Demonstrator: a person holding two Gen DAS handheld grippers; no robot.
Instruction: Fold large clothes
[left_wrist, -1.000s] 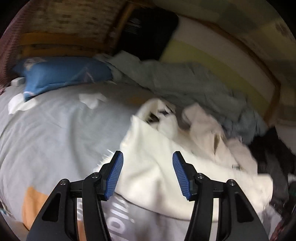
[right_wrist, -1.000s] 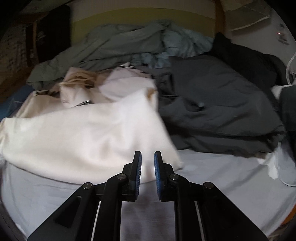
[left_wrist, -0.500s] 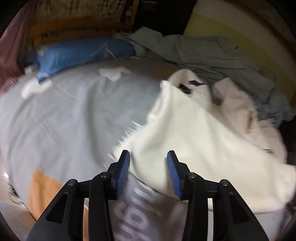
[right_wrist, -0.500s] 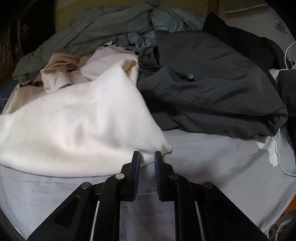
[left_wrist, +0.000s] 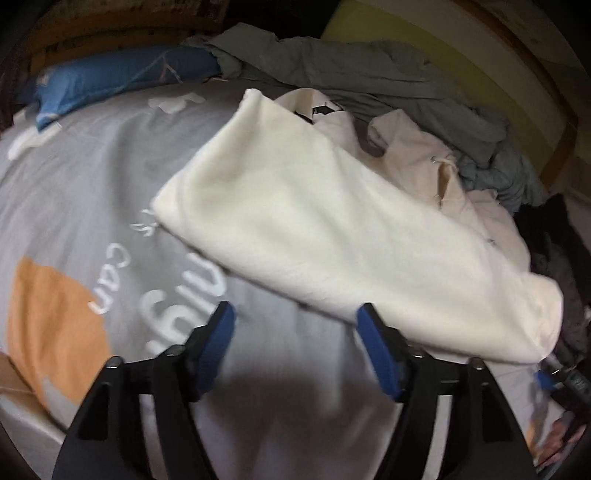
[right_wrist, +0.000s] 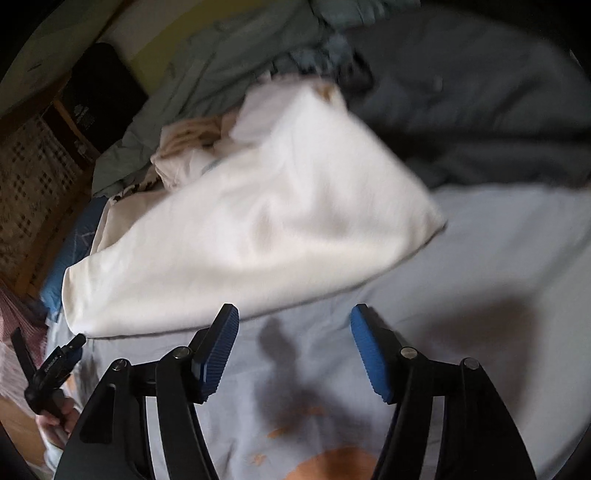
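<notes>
A cream-white garment (left_wrist: 332, 221) lies folded on the grey bedsheet (left_wrist: 92, 177), its far end bunched against a clothes pile. It also shows in the right wrist view (right_wrist: 258, 229). My left gripper (left_wrist: 295, 321) is open and empty, just short of the garment's near edge. My right gripper (right_wrist: 293, 325) is open and empty, above the sheet (right_wrist: 498, 258) in front of the garment's near edge. The left gripper's tip (right_wrist: 59, 362) shows at the left edge of the right wrist view.
A grey-green garment (left_wrist: 351, 66) and a beige one (left_wrist: 424, 155) are heaped behind. A dark grey garment (right_wrist: 480, 110) lies to the right. A blue pillow (left_wrist: 110, 81) sits at the far left. A wooden headboard and woven panel (right_wrist: 33, 177) border the bed.
Both grippers have opened wide and let go of the white garment. They have pulled back from it, and it now lies flat on the sheet.
</notes>
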